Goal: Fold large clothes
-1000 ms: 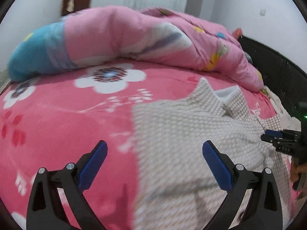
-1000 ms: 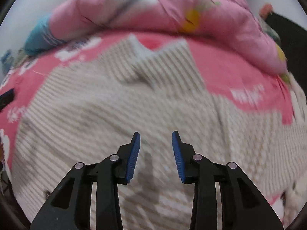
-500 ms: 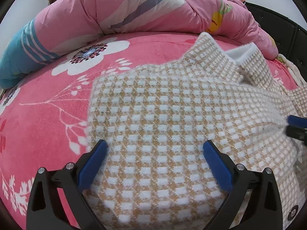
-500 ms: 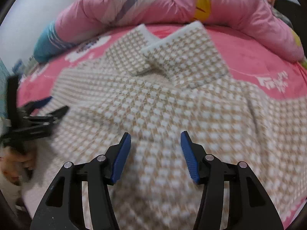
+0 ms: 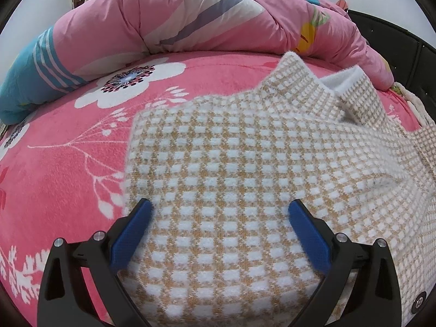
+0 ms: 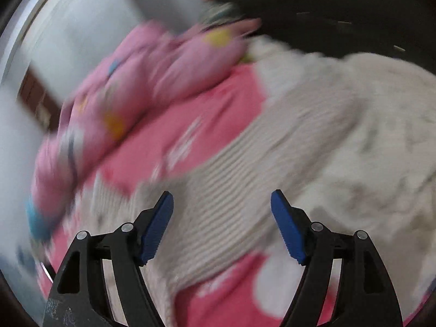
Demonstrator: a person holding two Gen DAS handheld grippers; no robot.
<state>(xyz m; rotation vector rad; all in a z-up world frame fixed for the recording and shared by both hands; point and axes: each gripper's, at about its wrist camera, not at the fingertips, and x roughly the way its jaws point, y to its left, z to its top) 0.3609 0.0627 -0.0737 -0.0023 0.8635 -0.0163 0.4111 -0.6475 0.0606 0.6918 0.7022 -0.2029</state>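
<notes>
Checked knit garment [image 5: 245,179] lies spread on the pink floral bedsheet [image 5: 54,169], collar [image 5: 321,90] at the far end, body running toward me. Left edge of it looks like a fold line already, straight and doubled, so I'd judge one side is folded in and the right side is next.

My left claw [image 5: 218,234] sits low over the near part of the garment, jaws spread wide, one blue pad [image 5: 130,234] at the garment's left edge, the other well in over the checks. Holding nothing. Whether the tips press into the knit I can't tell. Likely parked there to pin or smooth the folded side while the other hand works.

My right claw [image 6: 222,226]: jaws opening, wide apart, nothing between them but air, blurred knit below. That view is badly smeared, so detail is poor. It points at the right part of the bed, where the garment's ribbed-looking cloth [image 6: 231,190] runs off toward a pale fluffy mass [image 6: 354,141]. Can't say if that mass is a sleeve, the lining or another item.

Around it: rolled pink quilt [image 5: 204,21] along the far side of the bed, blue striped end [image 5: 30,70] at far left, dark headboard [image 5: 395,38] at far right. Quilt sits just beyond the collar, so little room to push the garment farther. Near and left sheet is free for laying folds. Main risk as I see it: the loose right side bunching up against the fluffy pile when I grab it.
</notes>
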